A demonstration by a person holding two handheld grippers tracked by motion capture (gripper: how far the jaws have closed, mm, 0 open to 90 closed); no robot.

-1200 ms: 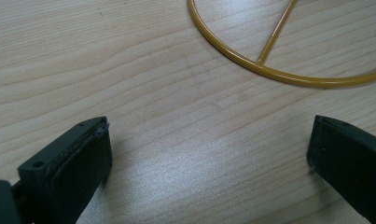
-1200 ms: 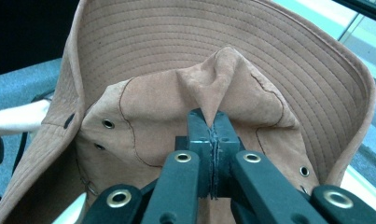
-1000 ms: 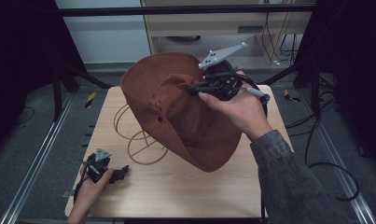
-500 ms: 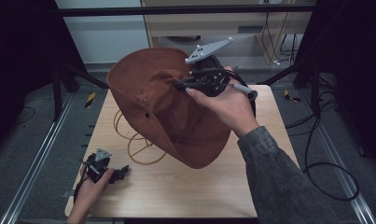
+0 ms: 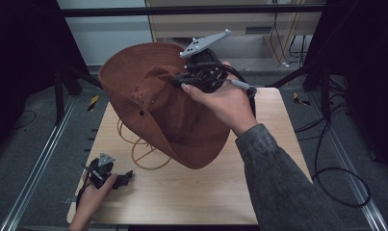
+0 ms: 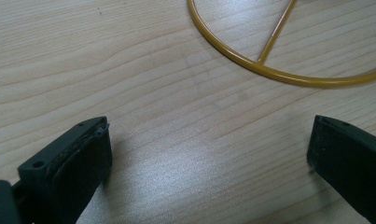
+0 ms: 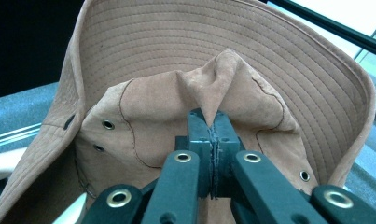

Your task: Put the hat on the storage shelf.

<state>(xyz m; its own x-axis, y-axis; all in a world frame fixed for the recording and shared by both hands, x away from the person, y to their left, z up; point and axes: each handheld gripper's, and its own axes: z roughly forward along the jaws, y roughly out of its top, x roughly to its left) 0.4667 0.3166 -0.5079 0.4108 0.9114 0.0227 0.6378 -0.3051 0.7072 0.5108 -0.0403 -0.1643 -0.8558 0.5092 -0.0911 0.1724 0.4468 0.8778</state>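
Tabletop of pale wood grain [image 5: 206, 192] stands on grey carpet between 2 metal floor rails; no writing is readable. The right gripper [image 7: 212, 128] pinches the brown suede wide-brimmed hat [image 5: 158, 106] aloft above the yellow wire stand [image 6: 269, 70]. The left gripper [image 6: 209, 154] rests agape, holding nothing.

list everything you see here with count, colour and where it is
hat: 1, brown, lifted above the table's middle, crown pinched by the right gripper
wire stand: 1, yellow, on the table under the hat
table: 1, light wood, centre
cabinet: 1, beige, behind the table
cables: several, black, floor at right
left gripper: 1, black, open, resting at the table's near left corner
right gripper: 1, black, shut on the hat
hands: 2, one on each gripper
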